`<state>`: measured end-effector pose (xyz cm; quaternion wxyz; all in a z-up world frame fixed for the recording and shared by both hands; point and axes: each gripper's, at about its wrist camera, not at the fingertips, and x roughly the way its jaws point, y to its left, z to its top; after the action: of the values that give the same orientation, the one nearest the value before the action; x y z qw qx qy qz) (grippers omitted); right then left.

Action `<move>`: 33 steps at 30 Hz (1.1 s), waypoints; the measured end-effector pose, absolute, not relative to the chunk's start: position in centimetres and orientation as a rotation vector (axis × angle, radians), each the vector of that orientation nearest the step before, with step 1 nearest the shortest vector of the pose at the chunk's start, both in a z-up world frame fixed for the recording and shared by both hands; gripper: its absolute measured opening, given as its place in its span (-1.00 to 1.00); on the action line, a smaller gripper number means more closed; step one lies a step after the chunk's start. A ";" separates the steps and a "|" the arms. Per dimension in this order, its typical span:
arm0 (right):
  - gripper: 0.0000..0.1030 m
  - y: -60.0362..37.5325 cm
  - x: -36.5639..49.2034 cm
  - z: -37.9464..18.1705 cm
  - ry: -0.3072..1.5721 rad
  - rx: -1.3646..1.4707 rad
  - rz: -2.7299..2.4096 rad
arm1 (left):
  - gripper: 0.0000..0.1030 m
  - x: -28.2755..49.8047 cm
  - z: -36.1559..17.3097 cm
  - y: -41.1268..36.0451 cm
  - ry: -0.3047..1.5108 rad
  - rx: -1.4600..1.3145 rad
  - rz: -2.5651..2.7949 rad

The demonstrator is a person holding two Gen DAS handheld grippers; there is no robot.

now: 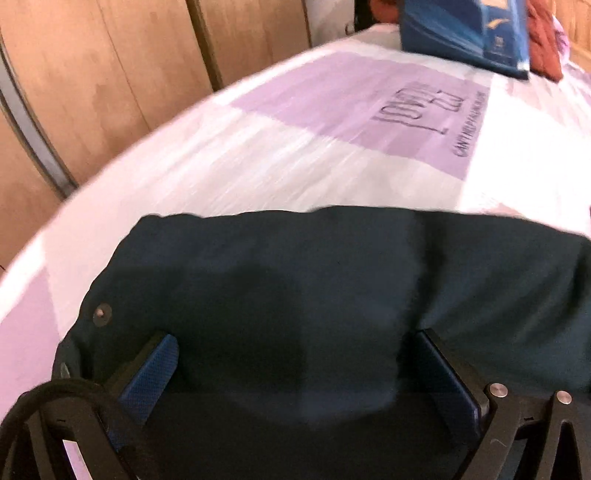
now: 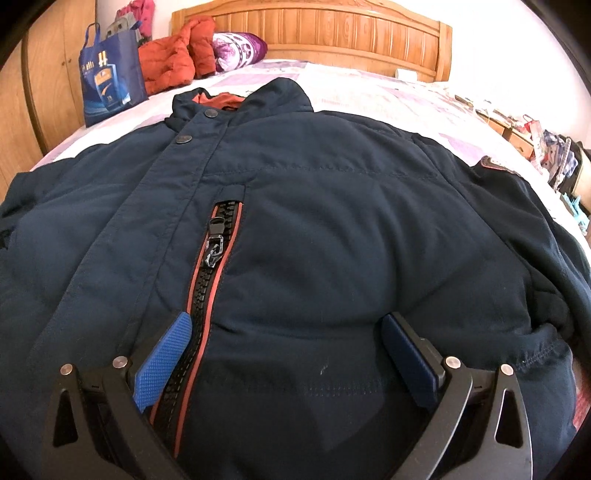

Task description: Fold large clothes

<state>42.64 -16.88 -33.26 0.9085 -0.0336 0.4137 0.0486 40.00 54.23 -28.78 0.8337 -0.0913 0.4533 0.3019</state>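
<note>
The padded navy zip-front jacket [image 2: 295, 206] lies front-up on the lilac-patterned bed [image 1: 258, 155] for folding, with the left tool [image 1: 295, 373] and right tool [image 2: 288, 350] both spread wide above it, grasping nothing.

The jacket [image 2: 314, 221] is spread front-up on the bed [image 2: 388, 96], collar toward the headboard [image 2: 332, 33]. Behind it to the left, a bag [image 2: 110, 85] is stood on the bed, with a heap of clothes [image 2: 173, 62] and a pillow [image 2: 240, 48] to its right.
</note>
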 end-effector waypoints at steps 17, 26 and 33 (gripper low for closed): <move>1.00 -16.8 42.6 -33.4 0.856 -0.053 0.106 | 1.00 34.2 -25.0 49.2 0.876 -0.001 0.844; 1.00 -16.5 43.3 -32.7 0.896 -0.071 0.106 | 1.00 35.3 -23.8 16.0 0.912 -0.056 0.221; 0.96 -23.4 45.0 -26.8 0.754 -0.133 0.039 | 1.00 36.8 -27.8 -3.4 0.955 0.001 0.057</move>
<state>44.97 -23.36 -26.76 0.9275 -0.0650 0.3677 0.0190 36.80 -3.41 -27.85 0.8879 0.0004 0.4593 0.0273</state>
